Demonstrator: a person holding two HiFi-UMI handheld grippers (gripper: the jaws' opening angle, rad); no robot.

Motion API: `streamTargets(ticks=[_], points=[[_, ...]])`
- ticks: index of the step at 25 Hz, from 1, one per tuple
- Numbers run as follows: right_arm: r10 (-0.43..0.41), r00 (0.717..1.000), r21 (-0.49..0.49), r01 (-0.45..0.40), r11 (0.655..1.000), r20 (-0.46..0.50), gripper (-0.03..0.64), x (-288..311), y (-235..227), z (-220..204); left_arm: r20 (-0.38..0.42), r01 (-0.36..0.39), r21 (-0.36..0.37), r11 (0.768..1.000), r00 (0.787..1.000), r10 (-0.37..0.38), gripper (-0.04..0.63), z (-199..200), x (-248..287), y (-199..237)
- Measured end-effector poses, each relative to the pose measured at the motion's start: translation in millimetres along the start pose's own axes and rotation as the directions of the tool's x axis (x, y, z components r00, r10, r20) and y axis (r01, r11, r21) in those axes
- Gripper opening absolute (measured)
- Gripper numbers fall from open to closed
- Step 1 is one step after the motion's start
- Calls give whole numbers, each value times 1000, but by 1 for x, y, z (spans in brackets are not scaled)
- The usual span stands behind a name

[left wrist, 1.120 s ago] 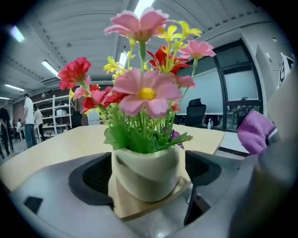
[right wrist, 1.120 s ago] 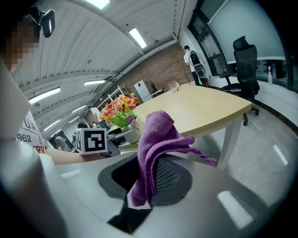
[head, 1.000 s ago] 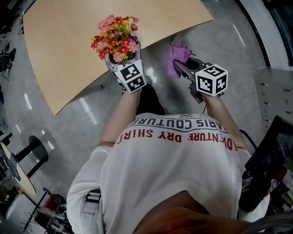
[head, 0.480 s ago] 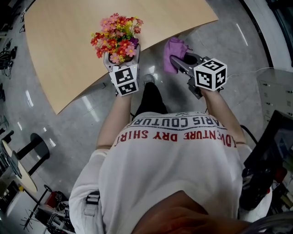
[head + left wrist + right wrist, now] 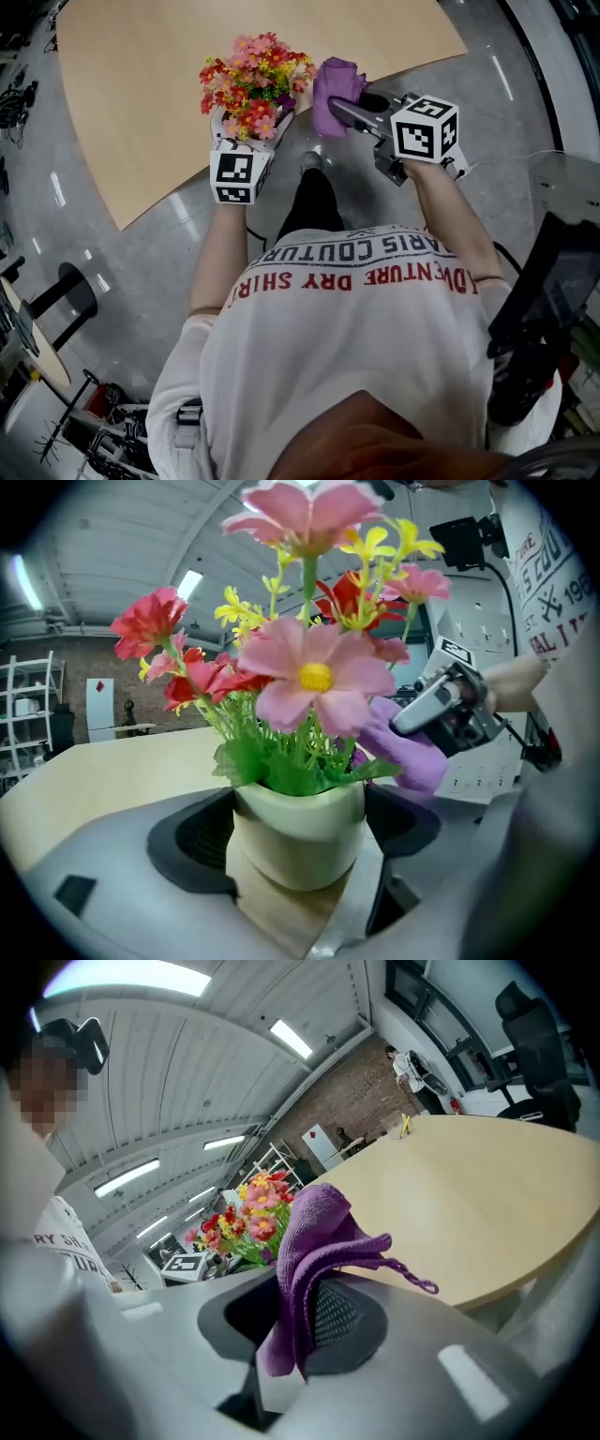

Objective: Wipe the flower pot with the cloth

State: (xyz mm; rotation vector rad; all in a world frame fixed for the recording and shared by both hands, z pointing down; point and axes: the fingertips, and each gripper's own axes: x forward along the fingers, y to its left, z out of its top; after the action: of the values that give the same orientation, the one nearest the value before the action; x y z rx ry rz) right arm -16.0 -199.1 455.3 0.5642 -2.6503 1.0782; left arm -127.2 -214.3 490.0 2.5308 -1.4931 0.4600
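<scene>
Over the near edge of the wooden surface (image 5: 131, 103), the head view shows the left gripper (image 5: 246, 129) holding up the flowers (image 5: 255, 75), with the right gripper (image 5: 339, 111) and its purple cloth (image 5: 333, 86) just beside them. In the left gripper view the 2 jaws, wide and just closed in a little, clamp the pale flower pot (image 5: 298, 836). In the right gripper view the jaws pinch the cloth tight. A hard sideways wipe could tip the pot loose, or the cloth could snag the flowers. Bare surface lies beyond, open floor (image 5: 159, 244) below.
</scene>
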Motion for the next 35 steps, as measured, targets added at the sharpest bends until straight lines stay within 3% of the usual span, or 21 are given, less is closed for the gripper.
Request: streamTargets(ticks=[5, 12, 16, 24, 30, 35], points=[[61, 997, 23, -60, 998, -38, 55, 43, -1, 22, -8, 71, 21, 997, 997, -71, 448, 4, -1, 11], [23, 992, -12, -25, 1000, -122, 55, 74, -15, 14, -3, 108, 30, 994, 994, -108, 448, -1, 1, 14], [-49, 984, -30, 45, 999, -170, 55, 84, -29, 6, 3, 125, 36, 991, 992, -126, 448, -2, -1, 16], [-201, 935, -125, 171, 977, -293, 54, 92, -49, -7, 6, 149, 45, 988, 989, -150, 448, -1, -1, 16], [-217, 929, -114, 191, 975, -299, 54, 92, -56, -11, 4, 158, 52, 986, 987, -159, 448, -1, 1, 14], [-219, 949, -96, 201, 975, -228, 55, 88, -52, -4, 0, 139, 34, 990, 990, -139, 448, -1, -2, 17]])
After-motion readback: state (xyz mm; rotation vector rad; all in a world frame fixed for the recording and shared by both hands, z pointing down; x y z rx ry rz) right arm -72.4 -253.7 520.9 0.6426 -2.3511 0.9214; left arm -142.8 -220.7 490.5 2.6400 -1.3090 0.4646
